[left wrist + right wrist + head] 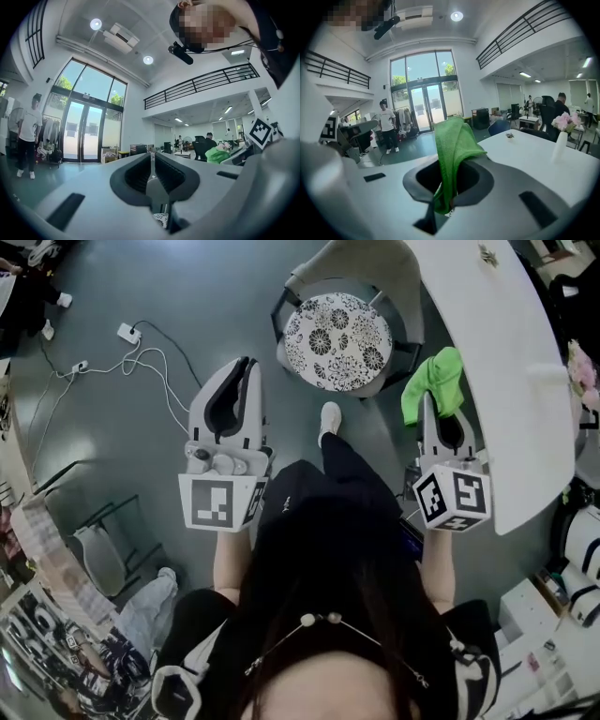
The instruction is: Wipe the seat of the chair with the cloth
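The right claw (pixel 434 401) pinched the green microfibre cloth (pixel 437 379) at four o'clock of the round black-and-white floral chair seat (pixel 337 341), apparently for wiping; the left claw (pixel 246 367) was pressed together, empty.

Soft, napped green fabric for the cloth (pixel 452 136), gripped in the right gripper (pixel 431 409) of smooth matt pale-grey plastic, with ribbed matt dark pads on the like-made left gripper (pixel 247 364). Matt printed upholstery, black flowers on white, over the chair seat (pixel 337 329), inside a smooth pale shell and a dark frame, metal by the look. Smooth, faintly glossy white for the table (pixel 506 381) with its edge just beside that seat, and a dull sheen on the grey floor (pixel 122 427).
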Demonstrator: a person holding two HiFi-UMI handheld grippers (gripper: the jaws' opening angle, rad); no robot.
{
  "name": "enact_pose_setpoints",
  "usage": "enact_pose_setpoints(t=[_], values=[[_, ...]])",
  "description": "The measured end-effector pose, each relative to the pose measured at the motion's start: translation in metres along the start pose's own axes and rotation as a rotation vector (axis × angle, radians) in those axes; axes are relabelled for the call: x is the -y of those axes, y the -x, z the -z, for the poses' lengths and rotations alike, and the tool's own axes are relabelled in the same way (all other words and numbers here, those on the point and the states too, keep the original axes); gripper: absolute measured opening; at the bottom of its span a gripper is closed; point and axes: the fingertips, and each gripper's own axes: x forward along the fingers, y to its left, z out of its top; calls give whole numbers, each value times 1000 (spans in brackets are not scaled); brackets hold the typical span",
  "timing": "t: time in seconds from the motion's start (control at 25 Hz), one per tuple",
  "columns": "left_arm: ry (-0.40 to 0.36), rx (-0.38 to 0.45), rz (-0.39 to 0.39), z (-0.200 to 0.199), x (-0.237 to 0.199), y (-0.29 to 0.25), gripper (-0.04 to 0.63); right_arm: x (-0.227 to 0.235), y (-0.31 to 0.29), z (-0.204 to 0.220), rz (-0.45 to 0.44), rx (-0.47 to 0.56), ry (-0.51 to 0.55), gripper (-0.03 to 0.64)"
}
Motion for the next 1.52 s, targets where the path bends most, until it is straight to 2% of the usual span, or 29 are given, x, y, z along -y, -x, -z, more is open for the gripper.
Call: enact_pose_setpoints(t=[0.16,0.36,0.52,0.64,0.76,0.92,1.04,1.16,1.28,1.52], values=[[9,5,-23,3,-7,-36,31,14,-70,7,-122,-126,22,46],[26,-73,-46,31,-18,-46,31,18,-147,34,-237,-260,-4,46],[49,-101,-38,51,-28,-66,31,20,-226,73,-264,-329,-144,46],[39,-131,-16,70,-28,-84,26,15,-279,108,-279,-402,-227,46],[31,-177,-1,100,-34,-94,25,-10,-335,138,-360,-474,-265,46],[97,-251,-22,148,-41,-78,21,-60,-382,194,-481,-590,-323,46],[123,-311,-29,182,-38,-63,21,-84,-410,239,-528,-656,-378,46],[142,-360,-45,212,-42,-56,21,-98,-441,280,-550,-697,-441,46],[182,-404,-59,238,-42,-45,21,-96,-466,318,-517,-737,-485,46],[200,-457,-30,260,-38,-32,18,-91,-493,370,-459,-792,-483,46]])
